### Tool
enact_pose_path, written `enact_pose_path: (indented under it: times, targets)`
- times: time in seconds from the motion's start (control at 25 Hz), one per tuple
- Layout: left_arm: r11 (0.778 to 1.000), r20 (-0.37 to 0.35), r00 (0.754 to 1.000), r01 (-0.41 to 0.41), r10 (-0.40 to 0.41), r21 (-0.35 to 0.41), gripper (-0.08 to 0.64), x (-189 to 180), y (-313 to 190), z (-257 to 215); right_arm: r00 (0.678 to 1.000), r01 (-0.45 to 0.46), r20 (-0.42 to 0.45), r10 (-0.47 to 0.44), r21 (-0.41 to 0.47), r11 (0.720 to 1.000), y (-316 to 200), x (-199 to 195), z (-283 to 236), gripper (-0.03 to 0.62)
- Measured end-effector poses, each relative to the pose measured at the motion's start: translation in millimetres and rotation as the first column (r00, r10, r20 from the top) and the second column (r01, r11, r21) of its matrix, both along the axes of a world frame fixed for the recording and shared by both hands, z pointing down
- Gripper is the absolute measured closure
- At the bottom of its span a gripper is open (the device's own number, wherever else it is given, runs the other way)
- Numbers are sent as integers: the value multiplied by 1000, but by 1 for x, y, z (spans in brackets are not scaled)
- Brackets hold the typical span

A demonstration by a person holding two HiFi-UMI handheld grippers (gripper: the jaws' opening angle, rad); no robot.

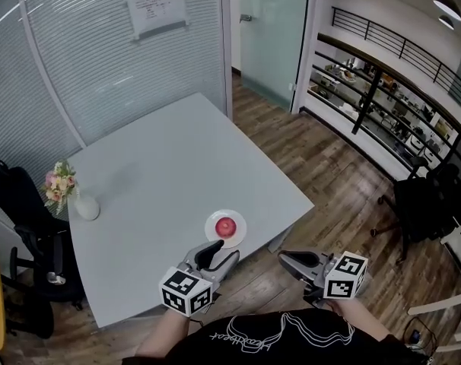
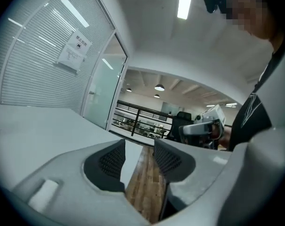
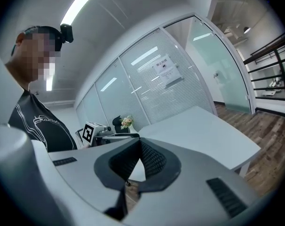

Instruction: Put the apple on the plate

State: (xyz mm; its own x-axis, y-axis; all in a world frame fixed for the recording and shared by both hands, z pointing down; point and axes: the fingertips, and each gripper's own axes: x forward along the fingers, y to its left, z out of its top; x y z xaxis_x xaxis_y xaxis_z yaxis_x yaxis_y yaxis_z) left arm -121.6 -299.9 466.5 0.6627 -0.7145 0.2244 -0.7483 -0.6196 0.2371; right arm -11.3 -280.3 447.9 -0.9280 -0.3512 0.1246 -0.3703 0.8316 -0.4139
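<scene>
No text can be read clearly: the paper notice (image 1: 156, 6) on the glass wall (image 1: 101, 67) has print too small, and the white script on the black shirt (image 1: 253, 333) is illegible.

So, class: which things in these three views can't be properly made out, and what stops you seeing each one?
1. Print on the notice: head view, too small to read.
2. The apple and plate: shown in neither gripper view, and small in the head view.
3. Goods on the far shelves: head view, too small to identify.
4. The black chair: head view, cut off by the left edge.
</scene>
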Motion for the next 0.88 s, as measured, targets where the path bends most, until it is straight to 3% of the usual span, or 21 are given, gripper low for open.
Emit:
enact_pose_path:
  times: [0.12, 0.32, 0.88]
  targets:
    - [998, -36, 997, -62, 63, 16, 458, 14, 19, -18, 1000, 16, -8, -16, 9, 1000, 6, -4, 0, 584]
    - [992, -43, 991, -124, 125, 12, 529, 23, 38, -31, 998, 54, -21, -53, 50, 997, 15, -12, -5, 584]
    - [994, -75, 992, -102, 104, 32, 545, 28, 45, -34, 997, 52, -63, -49, 46, 998, 21, -15, 0, 584]
